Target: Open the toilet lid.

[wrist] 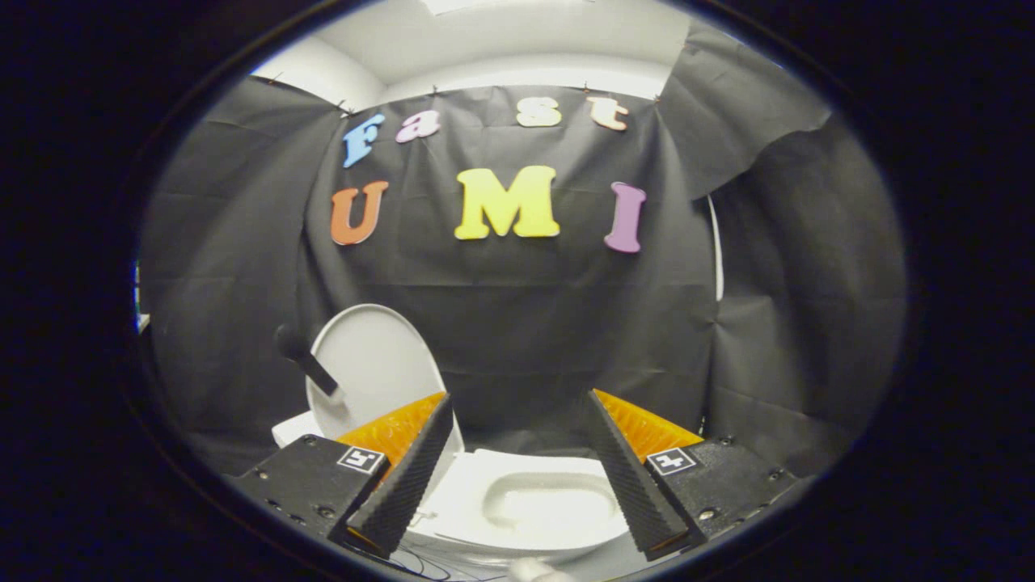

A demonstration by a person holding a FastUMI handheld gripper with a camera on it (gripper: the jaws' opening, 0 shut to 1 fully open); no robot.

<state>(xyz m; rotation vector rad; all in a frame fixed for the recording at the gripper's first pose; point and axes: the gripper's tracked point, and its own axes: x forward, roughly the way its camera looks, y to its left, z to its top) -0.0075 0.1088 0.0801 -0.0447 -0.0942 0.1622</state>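
My gripper (517, 461) is spread wide, its ribbed black fingers (404, 477) holding nothing and touching nothing. Between them and just ahead lies the white toilet bowl (534, 505), its seat down and uncovered. Beyond my left finger the toilet lid (368, 364) stands raised, leaning back toward the black cloth wall (525, 323). A dark handle-like bar (306, 362) crosses the lid's left edge.

Black cloth wall (517, 323), creased and pinned up; white ceiling (517, 40) above it
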